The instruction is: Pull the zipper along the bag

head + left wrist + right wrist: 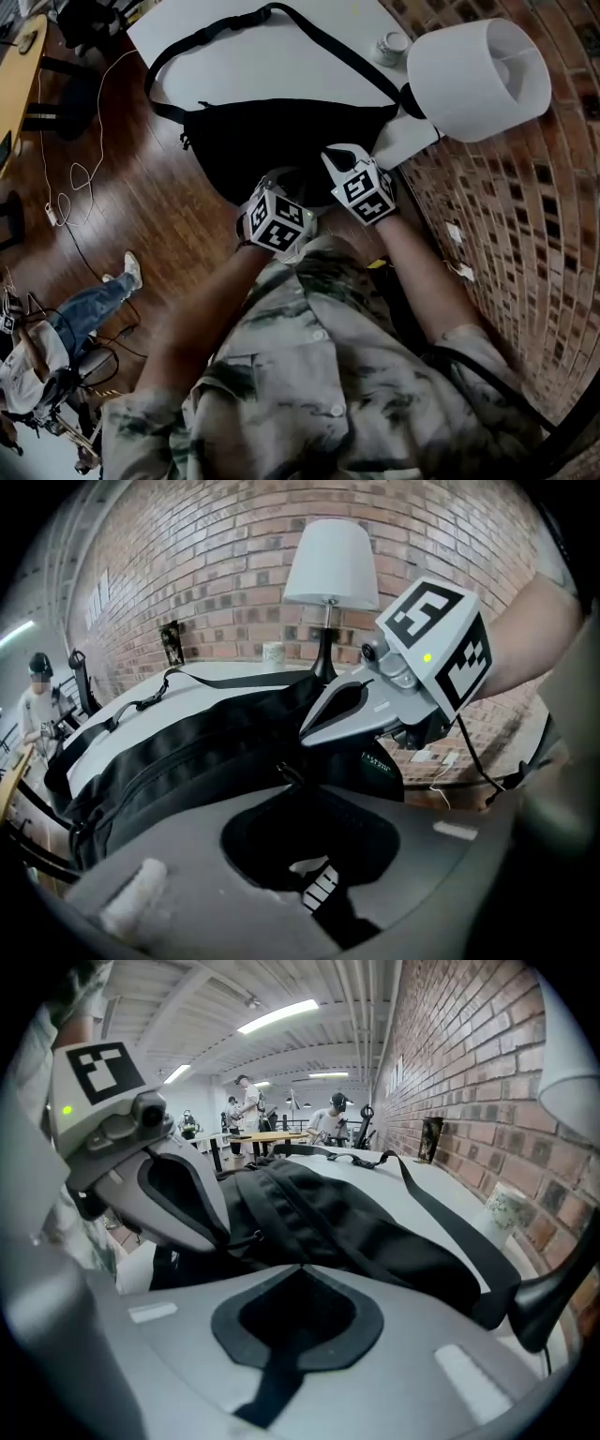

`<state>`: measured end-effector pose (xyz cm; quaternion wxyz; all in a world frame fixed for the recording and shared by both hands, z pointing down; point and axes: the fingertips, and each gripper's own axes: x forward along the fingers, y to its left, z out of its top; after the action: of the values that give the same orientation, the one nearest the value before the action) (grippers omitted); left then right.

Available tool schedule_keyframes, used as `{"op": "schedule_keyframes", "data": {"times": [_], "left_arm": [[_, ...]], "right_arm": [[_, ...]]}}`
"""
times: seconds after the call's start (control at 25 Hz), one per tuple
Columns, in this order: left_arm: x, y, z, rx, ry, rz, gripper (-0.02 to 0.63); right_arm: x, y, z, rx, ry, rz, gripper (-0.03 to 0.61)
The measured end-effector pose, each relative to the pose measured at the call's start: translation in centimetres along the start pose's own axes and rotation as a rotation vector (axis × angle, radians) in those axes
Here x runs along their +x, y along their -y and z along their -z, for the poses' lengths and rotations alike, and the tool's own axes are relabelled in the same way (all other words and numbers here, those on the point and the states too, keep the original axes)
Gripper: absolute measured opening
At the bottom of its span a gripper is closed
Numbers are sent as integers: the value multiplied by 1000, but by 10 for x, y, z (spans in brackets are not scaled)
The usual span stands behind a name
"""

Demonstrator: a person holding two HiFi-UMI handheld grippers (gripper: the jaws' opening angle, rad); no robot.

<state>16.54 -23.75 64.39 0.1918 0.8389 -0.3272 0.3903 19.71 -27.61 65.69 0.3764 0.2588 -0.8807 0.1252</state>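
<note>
bag lies at near edge of table, strap looped behind | left gripper clenched on zip pull, likely to drag it | right gripper pinches bag fabric, seemingly as brace | head view hides both tips; gripper views show them

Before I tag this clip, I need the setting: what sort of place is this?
Probably an open loft-style workspace: brick wall, ceiling strip lights, people at far workbenches, and a white table holding the bag.
</note>
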Motion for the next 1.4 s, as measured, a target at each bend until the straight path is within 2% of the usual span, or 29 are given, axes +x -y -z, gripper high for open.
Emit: {"op": "schedule_keyframes", "data": {"times": [0.24, 0.6, 0.76, 1.04, 1.4], "left_arm": [[-19, -19, 3, -55, 22, 53, 26], [-33, -44, 8, -75, 65, 150, 26], [-46, -61, 12, -76, 85, 163, 26], [-61, -89, 42, -95, 102, 200, 26], [-79, -119, 59, -74, 135, 251, 29]], "right_arm": [[1, 2, 1, 34, -22, -9, 6], [1, 5, 5, 63, -42, 43, 6], [0, 12, 4, 78, -48, 63, 6], [-1, 12, 9, 72, -83, 97, 6], [-1, 15, 13, 90, -154, 167, 6]]}}
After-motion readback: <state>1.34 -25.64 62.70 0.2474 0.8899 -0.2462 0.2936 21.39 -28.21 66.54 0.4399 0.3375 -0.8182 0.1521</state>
